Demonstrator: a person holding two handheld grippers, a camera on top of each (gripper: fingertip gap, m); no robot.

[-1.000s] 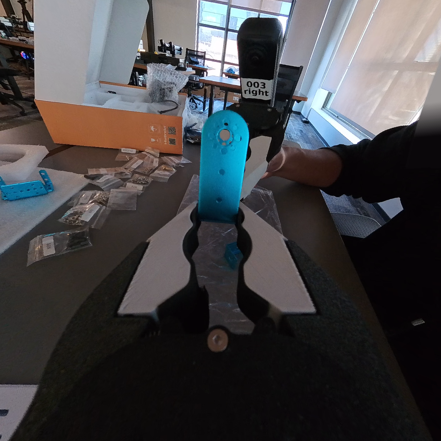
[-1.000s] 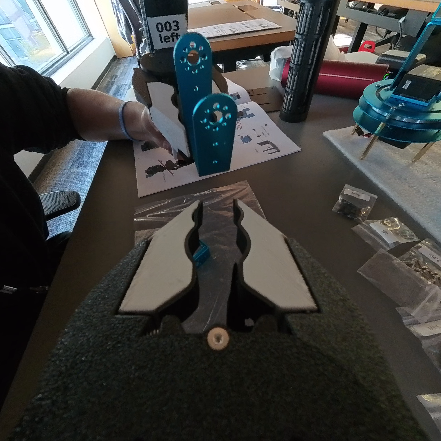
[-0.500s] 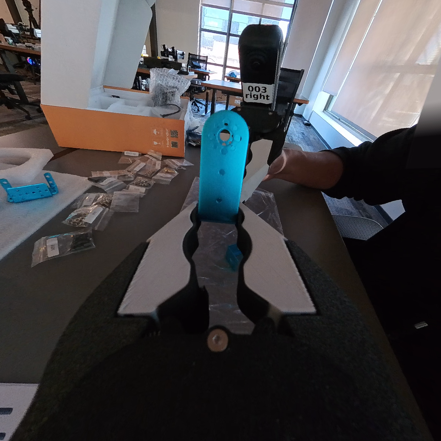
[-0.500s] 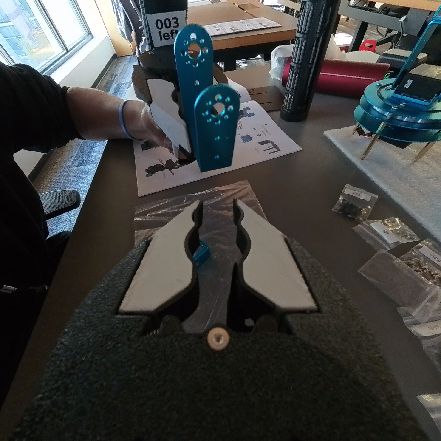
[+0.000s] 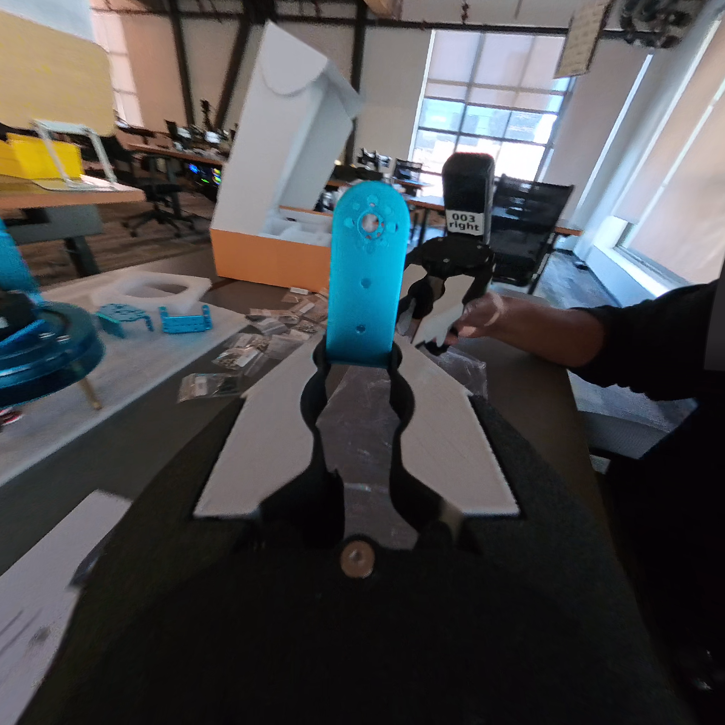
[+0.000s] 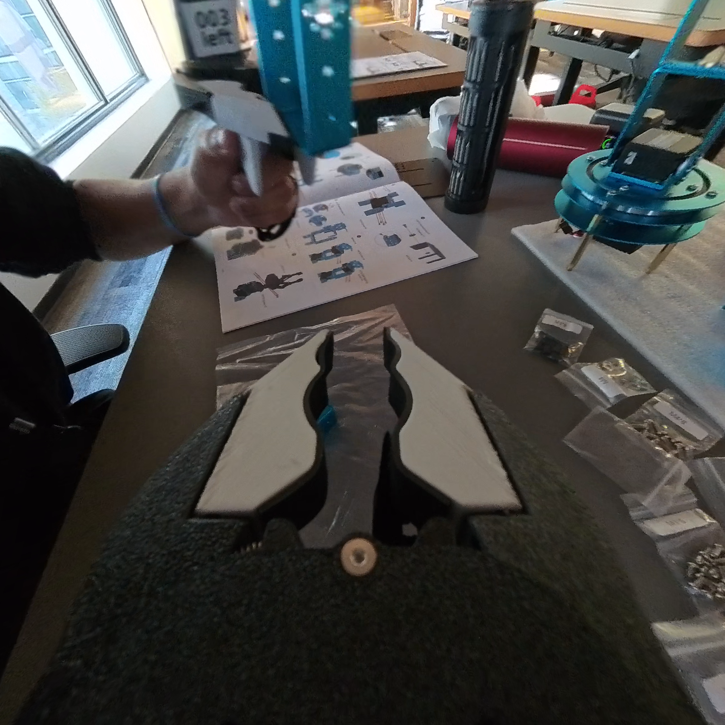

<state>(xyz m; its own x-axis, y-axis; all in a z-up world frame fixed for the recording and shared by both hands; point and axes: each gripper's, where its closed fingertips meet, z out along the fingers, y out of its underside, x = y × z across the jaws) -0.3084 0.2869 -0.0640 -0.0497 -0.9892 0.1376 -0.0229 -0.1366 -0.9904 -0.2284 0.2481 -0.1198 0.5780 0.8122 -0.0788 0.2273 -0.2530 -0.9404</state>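
Observation:
My left gripper is shut on the lower edge of a blue metal bracket with rounded, drilled arms, and holds it upright above the table. It also shows raised and blurred in the right wrist view, with the bracket. My right gripper is open and empty, low over a clear plastic bag. A small blue part lies on the bag beside its left finger. In the left wrist view the right gripper is beyond the bracket, held by a hand.
An open instruction booklet lies beyond the bag. A black cylinder, a red tube and a blue round assembly stand at the right. Several screw bags lie nearby. An orange and white box and blue brackets are on the left. The grippers' ends are close to 11 centimeters from one another. The black cylinder sits 25 centimeters or so from the ends of my left fingers.
My left gripper has lifted the bracket and swung, so its view now takes in more of the table's left side. In the right view it rose and came nearer. The right gripper stayed open.

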